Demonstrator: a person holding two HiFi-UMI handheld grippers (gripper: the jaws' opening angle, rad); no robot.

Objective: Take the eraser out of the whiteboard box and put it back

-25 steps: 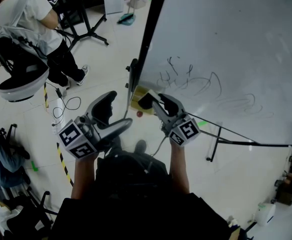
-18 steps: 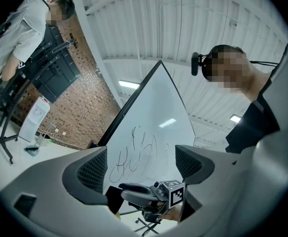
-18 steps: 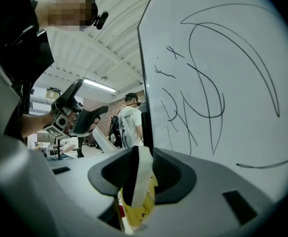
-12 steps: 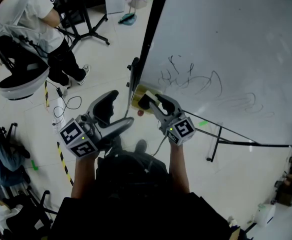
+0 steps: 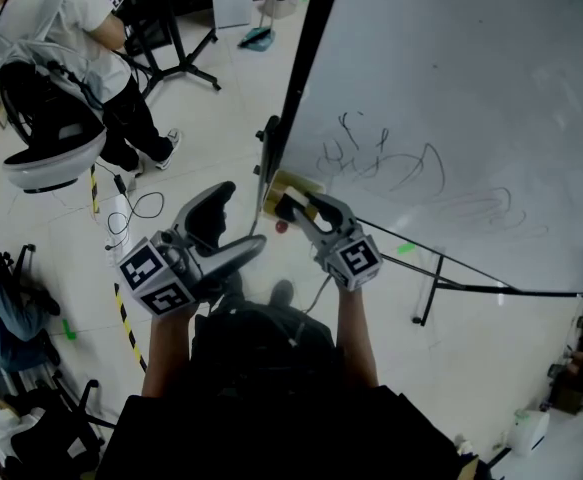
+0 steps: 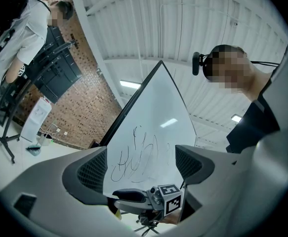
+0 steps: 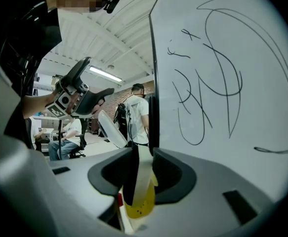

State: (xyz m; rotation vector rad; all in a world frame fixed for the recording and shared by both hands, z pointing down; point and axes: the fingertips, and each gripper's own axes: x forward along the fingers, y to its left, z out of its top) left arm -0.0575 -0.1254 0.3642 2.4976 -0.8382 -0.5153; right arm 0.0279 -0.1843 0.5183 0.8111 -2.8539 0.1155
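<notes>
Our right tool (image 5: 296, 206) is clamped on the eraser (image 7: 143, 174). Its two jaws press on the flat faces of a thin slab, dark on one side and cream on the other, which stands on edge between them. We judge that this edgewise grip suits a narrow holder, since the slab can slide in or out without the jaws fouling the walls. Just beyond and under the tool's tip sits a yellowish piece at the lower corner of the whiteboard (image 5: 451, 98), which we take to be the whiteboard box (image 5: 293, 182). We cannot tell whether the eraser is partly inside it or already clear of it. The tool points slightly down at that corner, close beside the board's dark edge, with the scribbles (image 5: 381, 163) further along the board from its tip. Our left tool (image 5: 233, 223) is held back beside the right one, jaws spread wide with nothing between them, apparently just kept out of the way.
</notes>
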